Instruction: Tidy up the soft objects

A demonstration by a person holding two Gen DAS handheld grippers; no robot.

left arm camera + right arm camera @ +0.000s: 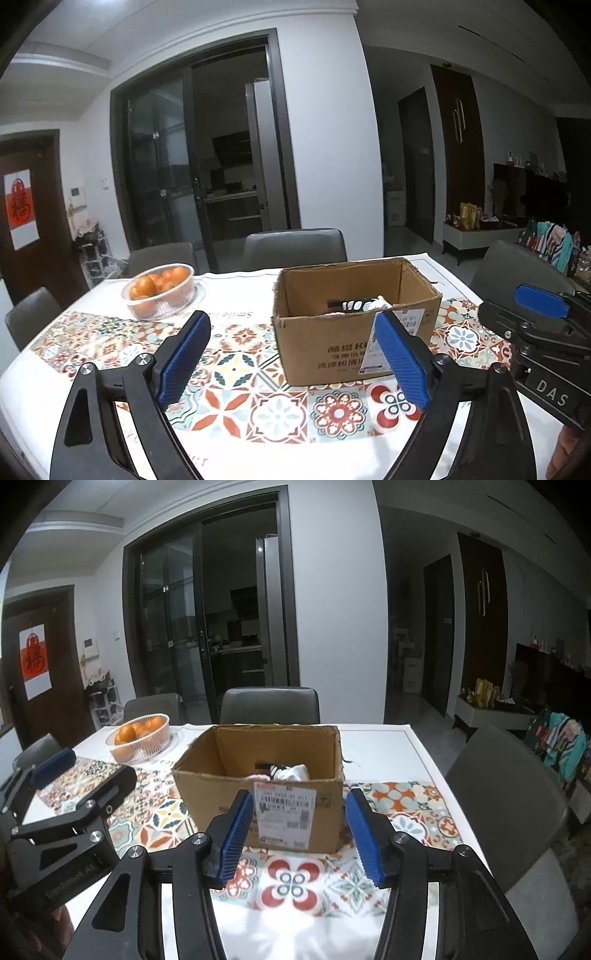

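Tablecloth point(295, 882) | cardboard box point(280, 805) ctr, soft items point(291, 772) in | oranges bowl point(138, 738) far-L

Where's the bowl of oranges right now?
In both views the bowl of oranges sits on the table at far left, left of the cardboard box, apart from it, near the far chairs.

We hold our left gripper point(295, 354) level and pointing forward, its two blue-padded fingers point(183, 358) spread wide with nothing between them. Our right gripper point(301, 834) sits just to its right, also aimed forward, jaws parted and empty, though a little narrower than the left's. Each tool shows at the edge of the other's view: the right gripper point(539, 332) off the left's right side, the left gripper point(62, 805) off the right's left side.
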